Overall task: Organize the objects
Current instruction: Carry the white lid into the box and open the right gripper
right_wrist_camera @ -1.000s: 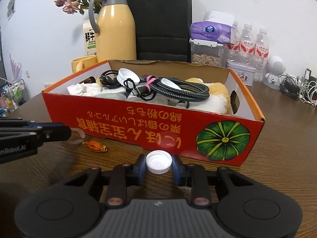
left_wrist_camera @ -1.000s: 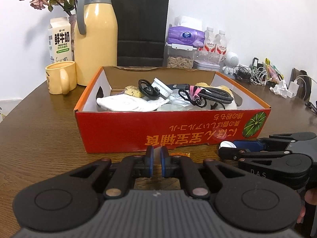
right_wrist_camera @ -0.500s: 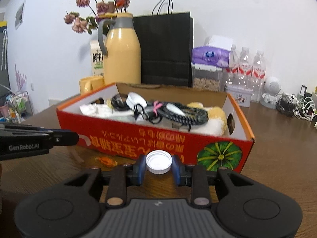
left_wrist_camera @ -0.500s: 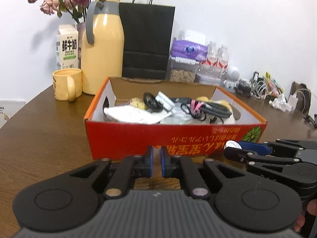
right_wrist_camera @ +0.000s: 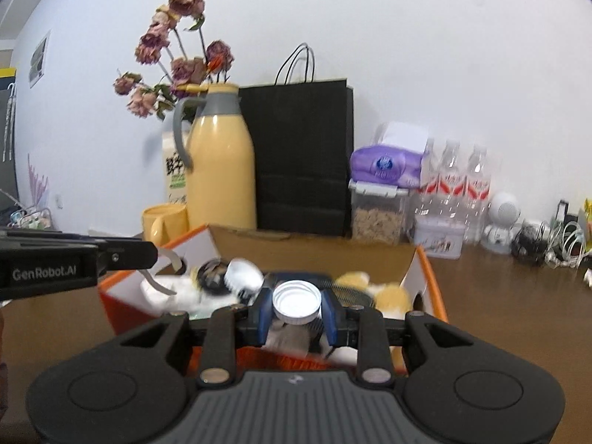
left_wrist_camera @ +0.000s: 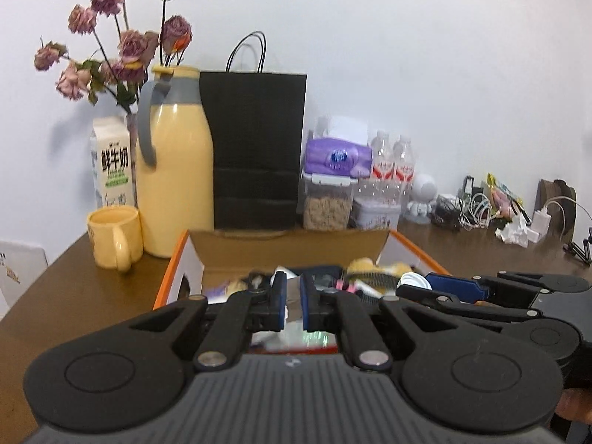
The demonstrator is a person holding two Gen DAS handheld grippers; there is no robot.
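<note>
Jaws first: the right gripper (right_wrist_camera: 296, 312) is pinched on a white plastic cap (right_wrist_camera: 296, 302), round and ribbed on the rim, its hollow side facing the camera, held right above the near edge of the box (right_wrist_camera: 429, 277). Left gripper (left_wrist_camera: 293, 305) is closed down to a thin slit; in the right view a curly clear strip (right_wrist_camera: 162, 272) hangs at its tip, can't tell if it's really pinched. Box is open-top cardboard, orange-red outside, white and brown inside, long side running left to right. Inside it's a jumble: coiled braided black cable (right_wrist_camera: 349, 294), something yellow and fluffy (right_wrist_camera: 392, 296), a second white cap (right_wrist_camera: 242, 277) beside a black round thing, white wrappers, all pretty blurry. Behind the box on the brown wood table (left_wrist_camera: 74, 296): a yellow mug (left_wrist_camera: 113, 236), a tall yellow jug (left_wrist_camera: 174, 181) with a grey handle, a milk carton (left_wrist_camera: 113, 162), dried roses (left_wrist_camera: 122, 51), a black paper bag (left_wrist_camera: 257, 148), a clear tub (left_wrist_camera: 327, 203) of brownish bits with a purple tissue pack (left_wrist_camera: 336, 157) on top, and water bottles (right_wrist_camera: 458, 185).
</note>
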